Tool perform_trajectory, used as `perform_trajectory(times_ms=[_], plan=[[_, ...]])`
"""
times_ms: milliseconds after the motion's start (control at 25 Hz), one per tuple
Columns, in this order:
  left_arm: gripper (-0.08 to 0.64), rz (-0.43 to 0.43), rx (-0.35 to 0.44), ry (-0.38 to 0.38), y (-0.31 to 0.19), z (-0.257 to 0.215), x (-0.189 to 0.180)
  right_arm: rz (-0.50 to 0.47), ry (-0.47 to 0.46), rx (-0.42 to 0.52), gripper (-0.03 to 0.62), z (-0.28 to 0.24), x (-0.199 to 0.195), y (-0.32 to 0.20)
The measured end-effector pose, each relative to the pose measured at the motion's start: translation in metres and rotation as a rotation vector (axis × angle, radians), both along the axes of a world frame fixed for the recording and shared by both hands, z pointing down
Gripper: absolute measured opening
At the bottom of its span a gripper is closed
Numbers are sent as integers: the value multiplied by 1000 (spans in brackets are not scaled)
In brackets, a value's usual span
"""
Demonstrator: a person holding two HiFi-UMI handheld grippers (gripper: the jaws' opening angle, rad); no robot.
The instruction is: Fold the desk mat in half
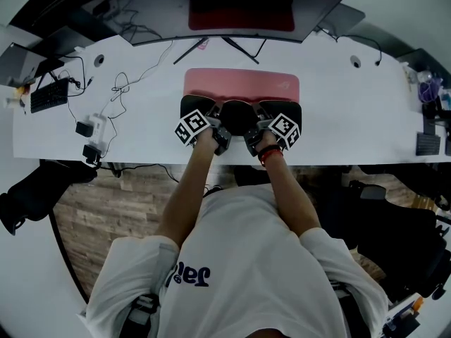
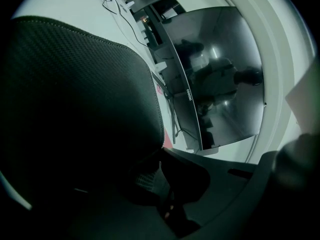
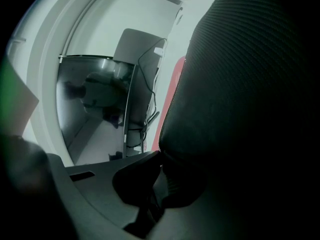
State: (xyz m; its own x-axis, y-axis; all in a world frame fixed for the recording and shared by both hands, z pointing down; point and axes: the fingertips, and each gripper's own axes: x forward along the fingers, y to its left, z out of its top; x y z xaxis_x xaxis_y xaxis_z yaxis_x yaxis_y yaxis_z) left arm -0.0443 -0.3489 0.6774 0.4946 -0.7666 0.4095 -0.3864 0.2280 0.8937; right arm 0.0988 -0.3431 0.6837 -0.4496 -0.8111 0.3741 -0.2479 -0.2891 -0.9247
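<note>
**Head view.** You hold two grippers, the left [image 1: 218,129] and the right [image 1: 255,132], side by side over the near edge of one desk [image 1: 352,111]. One mat [image 1: 241,83] lies at 12 o'clock from them, pink face up. Its near edge is lifted and shows the black underside. One monitor [image 1: 241,9] stands at 12 o'clock beyond the mat. One keyboard [image 1: 49,96] sits at 9 o'clock from the mat.

**Left gripper view.** Both jaws are closed on the mat's edge. The black textured underside fills the frame from 7 to 11 o'clock. The monitor shows at 2 o'clock.

**Right gripper view.** Both jaws are likewise clamped on the mat's edge. The underside fills the frame from 1 to 5 o'clock, with a pink strip just beside it. The monitor shows at 9 o'clock.
</note>
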Motion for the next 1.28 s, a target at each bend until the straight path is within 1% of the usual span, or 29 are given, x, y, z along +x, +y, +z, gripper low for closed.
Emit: perform_trajectory(times_ms=[760,1280], plan=[[32,-12,23,2,-42,-3,4,-3,-13,12,29,-2,4,-43],[32,-34,34,27,-72,0,4,-6,-18,17,29,-1,5,-73]])
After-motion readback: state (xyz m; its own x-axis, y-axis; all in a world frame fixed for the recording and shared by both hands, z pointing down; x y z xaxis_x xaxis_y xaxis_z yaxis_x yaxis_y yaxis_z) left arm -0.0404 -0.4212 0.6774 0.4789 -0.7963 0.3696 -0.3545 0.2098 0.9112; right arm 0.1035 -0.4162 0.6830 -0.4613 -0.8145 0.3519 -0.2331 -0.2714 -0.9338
